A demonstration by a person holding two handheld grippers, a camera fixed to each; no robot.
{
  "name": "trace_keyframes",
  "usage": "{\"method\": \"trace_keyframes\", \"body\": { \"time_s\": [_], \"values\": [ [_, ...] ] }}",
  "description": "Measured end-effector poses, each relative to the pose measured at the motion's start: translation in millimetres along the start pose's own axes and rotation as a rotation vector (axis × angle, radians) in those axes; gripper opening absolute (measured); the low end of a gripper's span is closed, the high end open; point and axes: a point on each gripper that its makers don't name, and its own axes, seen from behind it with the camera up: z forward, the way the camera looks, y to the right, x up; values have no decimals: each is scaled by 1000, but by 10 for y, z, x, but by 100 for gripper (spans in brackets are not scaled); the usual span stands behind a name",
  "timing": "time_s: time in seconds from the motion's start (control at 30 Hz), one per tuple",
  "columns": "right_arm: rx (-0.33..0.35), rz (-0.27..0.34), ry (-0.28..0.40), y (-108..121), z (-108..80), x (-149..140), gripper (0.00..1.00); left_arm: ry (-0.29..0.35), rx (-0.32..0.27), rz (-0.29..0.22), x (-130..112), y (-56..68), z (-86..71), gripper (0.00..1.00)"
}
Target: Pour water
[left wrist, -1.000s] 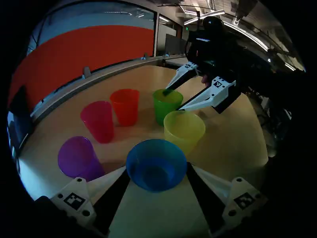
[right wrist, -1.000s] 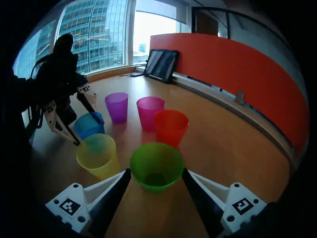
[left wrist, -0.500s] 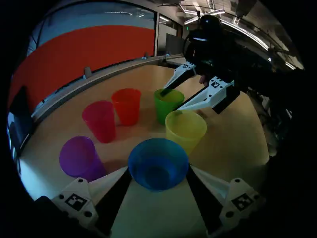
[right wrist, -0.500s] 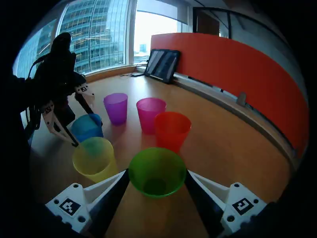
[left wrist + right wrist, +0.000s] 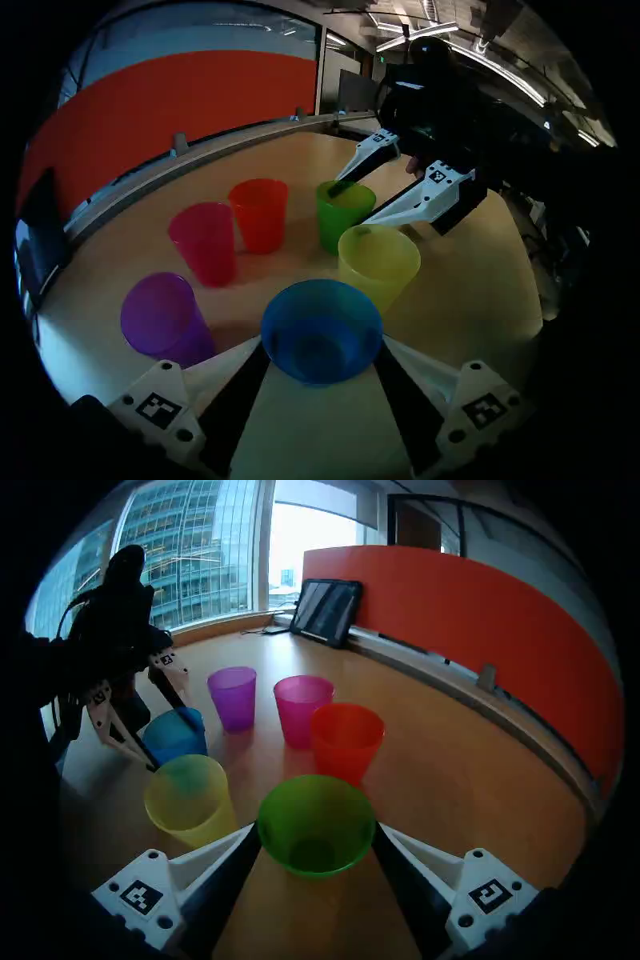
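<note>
My left gripper (image 5: 320,356) holds a blue cup (image 5: 322,330), one finger pressed to each side; the cup stands on the wooden table (image 5: 472,280). In the right gripper view the same gripper (image 5: 164,732) flanks that blue cup (image 5: 174,734) at the far left. My right gripper (image 5: 314,836) is open, its fingers close on either side of a green cup (image 5: 316,824); from the left gripper view it (image 5: 352,210) straddles the green cup (image 5: 344,212). A yellow cup (image 5: 378,260) stands between the blue and green ones. Both held-between cups look dark at the bottom.
Orange (image 5: 260,210), pink (image 5: 204,240) and purple (image 5: 164,320) cups complete a ring on the table. A dark tablet (image 5: 324,612) leans by the window ledge. A person in dark clothes (image 5: 448,96) holds the grippers. An orange wall runs behind.
My right gripper slid forward, so the green cup sits deeper between its fingers. My left gripper's fingers drew in slightly on the blue cup. The cups stayed in place.
</note>
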Motion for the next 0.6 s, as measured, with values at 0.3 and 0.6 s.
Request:
{"method": "trace_keyframes", "body": {
  "time_s": [0.3,0.6],
  "values": [
    [-10,19,22,25,-9,52,91,6,8,13,17,6,-38,85],
    [-31,23,58,52,-119,201,91,49,27,5,144,5,-181,85]
  ]
}}
